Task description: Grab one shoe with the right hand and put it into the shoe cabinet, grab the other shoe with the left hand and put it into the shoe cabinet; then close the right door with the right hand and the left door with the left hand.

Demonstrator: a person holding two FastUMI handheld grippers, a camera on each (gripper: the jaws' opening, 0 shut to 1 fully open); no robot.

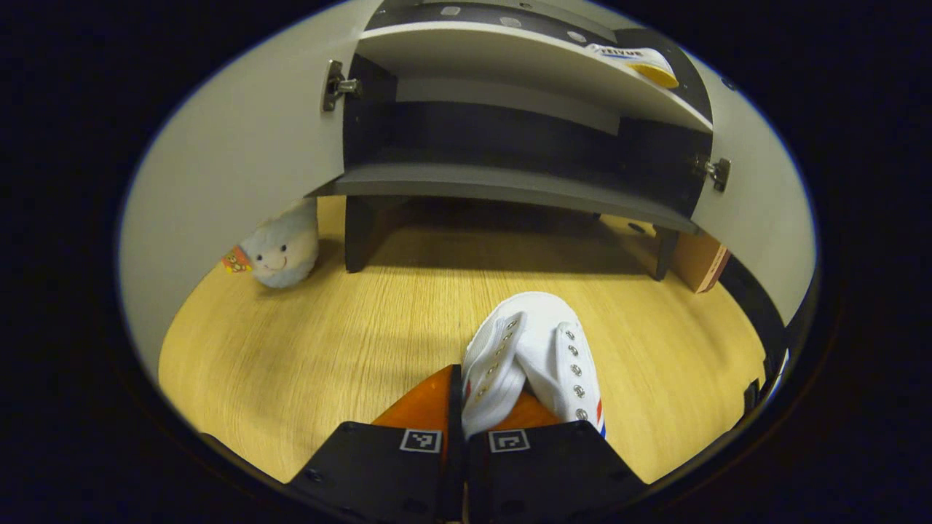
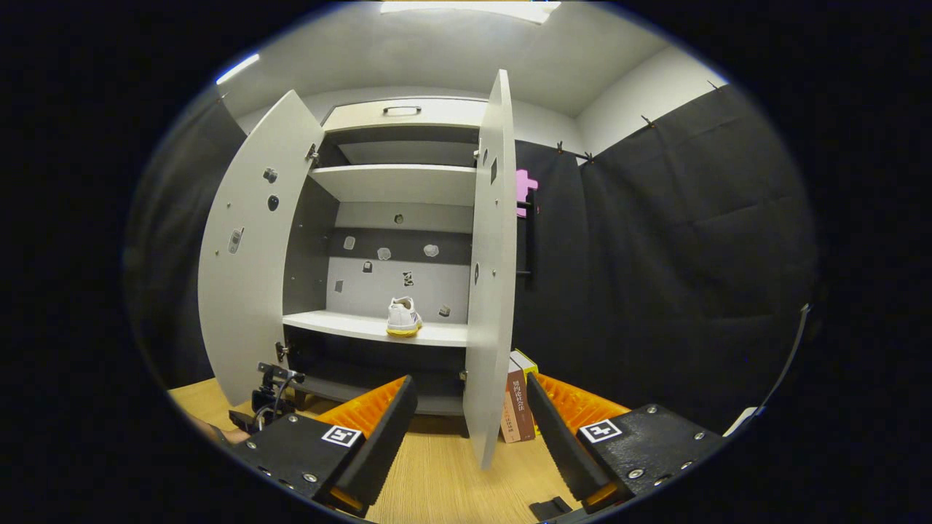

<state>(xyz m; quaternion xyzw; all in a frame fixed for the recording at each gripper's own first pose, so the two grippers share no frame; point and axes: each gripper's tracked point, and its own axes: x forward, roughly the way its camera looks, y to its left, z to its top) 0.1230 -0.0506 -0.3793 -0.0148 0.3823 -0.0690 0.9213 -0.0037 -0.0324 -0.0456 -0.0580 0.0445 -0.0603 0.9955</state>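
Note:
A white canvas shoe (image 1: pixel 535 349) with metal eyelets lies on the wooden floor in the left gripper view. My left gripper (image 1: pixel 484 400) is shut on its upper near the laces. Ahead stands the grey shoe cabinet (image 1: pixel 510 185) with both doors open. A second white shoe (image 1: pixel 641 64) with a yellow sole sits on a higher shelf. In the right gripper view that shoe (image 2: pixel 403 318) rests upright on the middle shelf. My right gripper (image 2: pixel 470 386) is open with nothing between its fingers, just in front of the right door (image 2: pixel 491 291). The left door (image 2: pixel 251 255) swings wide.
A pale plush toy (image 1: pixel 280 247) sits on the floor under the left door. Books (image 2: pixel 518 407) stand beside the cabinet behind the right door. The other gripper (image 2: pixel 269 397) and a hand show low by the cabinet's foot. Black cloth (image 2: pixel 655 255) hangs at the right.

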